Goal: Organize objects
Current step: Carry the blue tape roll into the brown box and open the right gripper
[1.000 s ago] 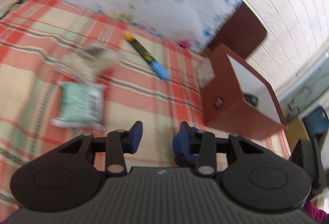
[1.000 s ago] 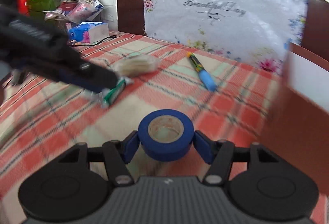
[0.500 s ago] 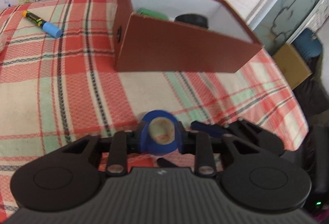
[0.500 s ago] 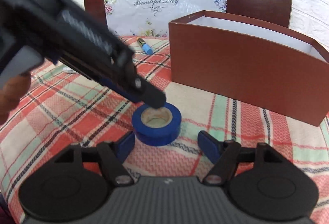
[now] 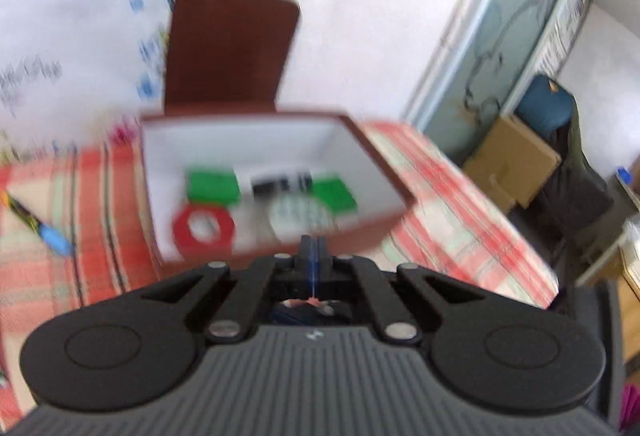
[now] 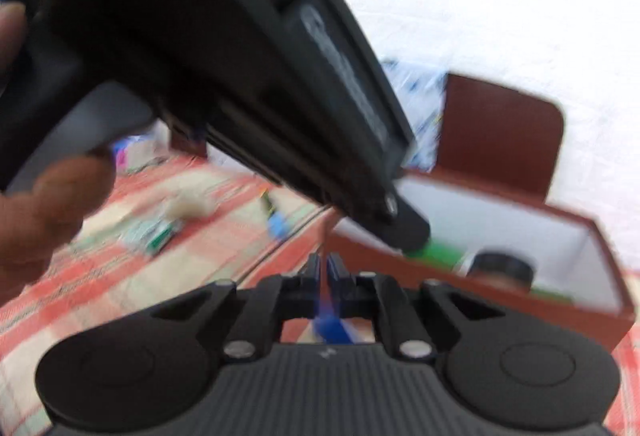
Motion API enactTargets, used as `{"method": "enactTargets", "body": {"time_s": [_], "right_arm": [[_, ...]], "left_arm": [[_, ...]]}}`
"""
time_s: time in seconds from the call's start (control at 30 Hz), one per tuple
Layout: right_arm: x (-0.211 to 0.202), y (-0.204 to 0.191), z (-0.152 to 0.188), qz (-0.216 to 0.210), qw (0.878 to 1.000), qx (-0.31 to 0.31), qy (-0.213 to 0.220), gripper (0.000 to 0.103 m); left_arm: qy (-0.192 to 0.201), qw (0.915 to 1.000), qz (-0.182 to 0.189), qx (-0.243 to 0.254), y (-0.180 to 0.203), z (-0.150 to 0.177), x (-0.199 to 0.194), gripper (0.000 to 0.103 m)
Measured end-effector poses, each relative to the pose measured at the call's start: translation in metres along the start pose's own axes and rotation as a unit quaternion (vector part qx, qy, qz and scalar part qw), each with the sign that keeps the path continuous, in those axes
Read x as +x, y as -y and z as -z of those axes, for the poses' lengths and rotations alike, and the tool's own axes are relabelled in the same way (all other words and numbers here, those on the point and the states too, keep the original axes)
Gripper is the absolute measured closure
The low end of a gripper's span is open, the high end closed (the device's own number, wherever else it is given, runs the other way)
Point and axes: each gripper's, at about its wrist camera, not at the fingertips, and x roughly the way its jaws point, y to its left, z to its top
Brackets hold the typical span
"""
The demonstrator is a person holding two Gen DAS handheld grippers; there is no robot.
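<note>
Both the left gripper (image 5: pixel 314 250) and the right gripper (image 6: pixel 325 268) have their jaws pressed together with nothing visibly clamped, above the checked tablecloth (image 5: pixel 460 204) at the near wall of the open brown box (image 5: pixel 396 212), which holds a red tape roll (image 5: pixel 204 228), green packs (image 5: pixel 212 186) and a dark roll (image 6: pixel 502 268).

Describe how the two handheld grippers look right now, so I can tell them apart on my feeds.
Both look alike: left gripper and right gripper have black ribbed bodies, round side discs, silver rivets and blue-lined fingers. No cables or sleeves visible.
</note>
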Motion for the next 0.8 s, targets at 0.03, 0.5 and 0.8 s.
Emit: {"method": "enactTargets", "body": {"time_s": [0.03,0.5,0.8], "right_arm": [[0.001,0.006,-0.002,0.005,1.000,0.003,-0.005,0.093],[0.022,0.048,0.075,0.019,0.992,0.075,-0.101,0.066],[0.068,0.034,0.078,-0.009,0.991,0.042,-0.129,0.047]], "left_arm": [[0.007,0.9999,-0.011,-0.001,-0.005,-0.002,-0.003,0.101],[-0.120,0.9897,-0.044,-0.065,-0.052,0.059,0.078,0.092],[-0.133,0.9847,-0.028,-0.109,-0.064,0.071,0.108,0.102]]}}
